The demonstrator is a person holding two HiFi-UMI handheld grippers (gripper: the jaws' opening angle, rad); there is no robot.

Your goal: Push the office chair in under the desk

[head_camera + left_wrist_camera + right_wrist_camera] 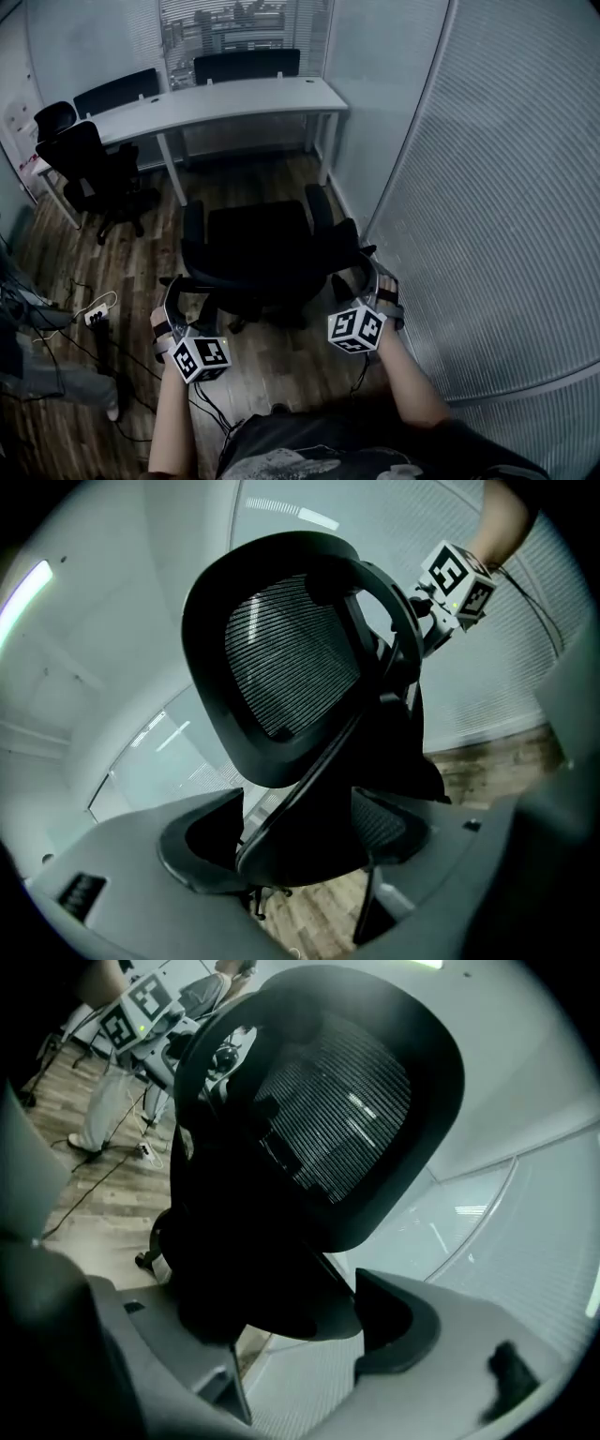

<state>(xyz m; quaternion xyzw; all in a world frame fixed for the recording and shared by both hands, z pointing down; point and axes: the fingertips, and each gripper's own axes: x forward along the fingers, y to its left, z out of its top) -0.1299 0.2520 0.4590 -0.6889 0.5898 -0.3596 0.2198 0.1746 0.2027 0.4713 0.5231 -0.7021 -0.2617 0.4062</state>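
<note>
While left gripper (185,298) and right gripper (361,277) gape beside black mesh office chair (258,246), I'd push squarely toward long white desk (234,99).

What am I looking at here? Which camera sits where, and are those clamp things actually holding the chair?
There is no robot. A person holds a pair of hand-held tongs in each hand, and each pair has its own camera. The head view looks down from the person's head. The black office chair stands on the wooden floor in front of them, short of the white desk. A second chair is further left. The other two pictures each look along one pair of tongs. The left tongs and the right tongs are both open. Each straddles part of the chair's back frame, but neither looks clamped on it, so nothing is held right now.
</note>
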